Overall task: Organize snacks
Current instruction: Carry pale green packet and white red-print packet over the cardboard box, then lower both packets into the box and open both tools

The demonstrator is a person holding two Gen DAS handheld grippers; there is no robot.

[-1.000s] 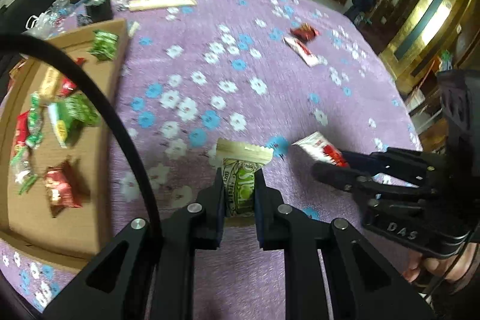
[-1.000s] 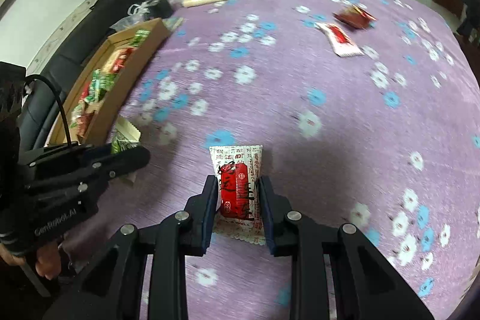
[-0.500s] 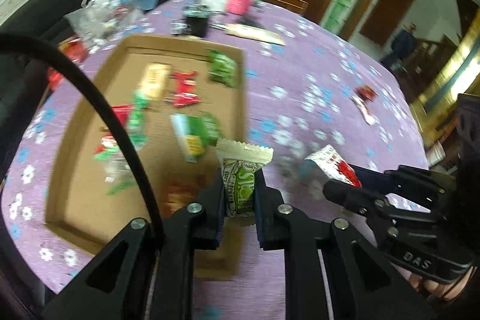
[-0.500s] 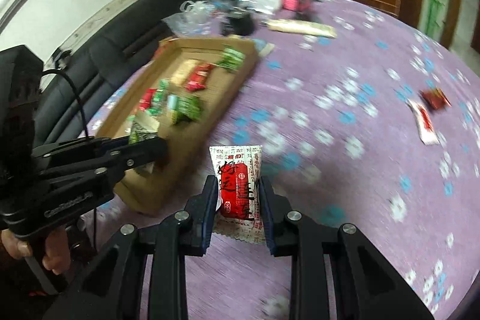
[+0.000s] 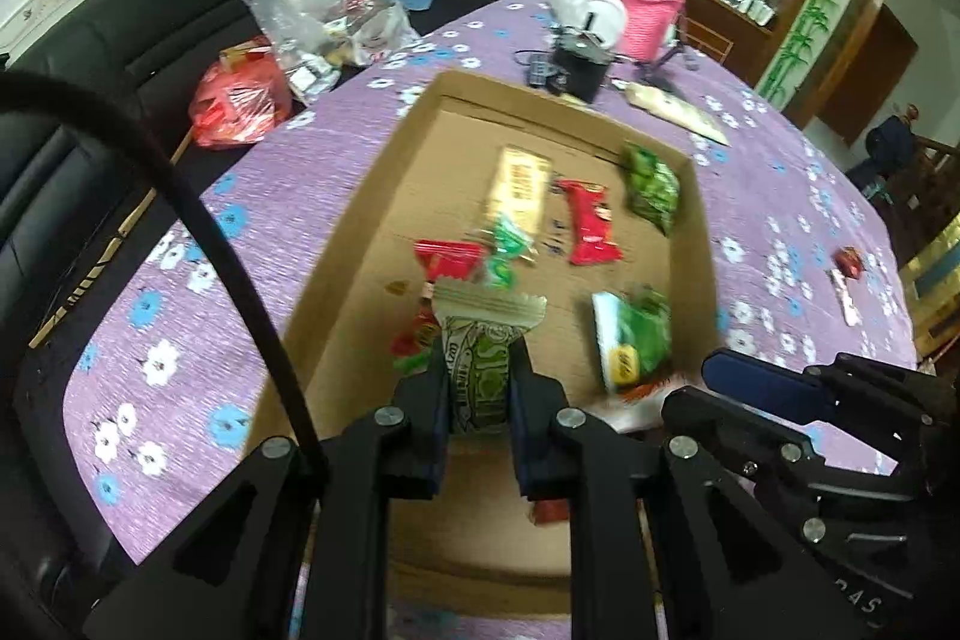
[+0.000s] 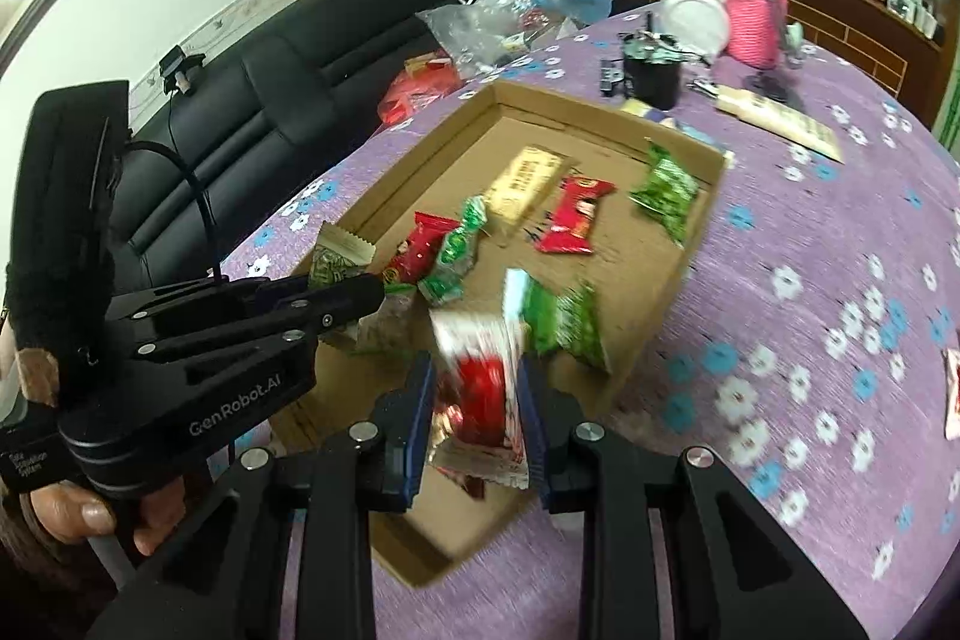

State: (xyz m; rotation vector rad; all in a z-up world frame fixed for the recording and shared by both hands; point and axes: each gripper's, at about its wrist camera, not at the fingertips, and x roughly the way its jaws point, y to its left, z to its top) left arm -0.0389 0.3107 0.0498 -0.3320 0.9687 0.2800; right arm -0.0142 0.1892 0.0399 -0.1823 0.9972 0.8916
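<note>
My left gripper [image 5: 479, 388] is shut on a green-and-white snack packet [image 5: 483, 352] and holds it over the near part of the cardboard box [image 5: 360, 196]. My right gripper [image 6: 477, 400] is shut on a red-and-white snack packet [image 6: 480, 388], blurred, over the box's near right part [image 6: 678, 292]. The left gripper with its packet also shows in the right wrist view [image 6: 336, 274]. The right gripper shows in the left wrist view [image 5: 738, 382]. Several red, green and yellow snacks lie in the box.
The box stands on a purple flowered tablecloth [image 6: 840, 250]. Two loose snacks lie far right on the table [image 5: 846, 274]. A pink container [image 5: 651, 10], a white roll, a black cup and a long packet stand behind the box. A black sofa [image 6: 270, 100] with plastic bags is on the left.
Both grippers have swung left from the open table to above the box, each keeping its packet. The red-and-white packet now looks blurred between the right jaws.
</note>
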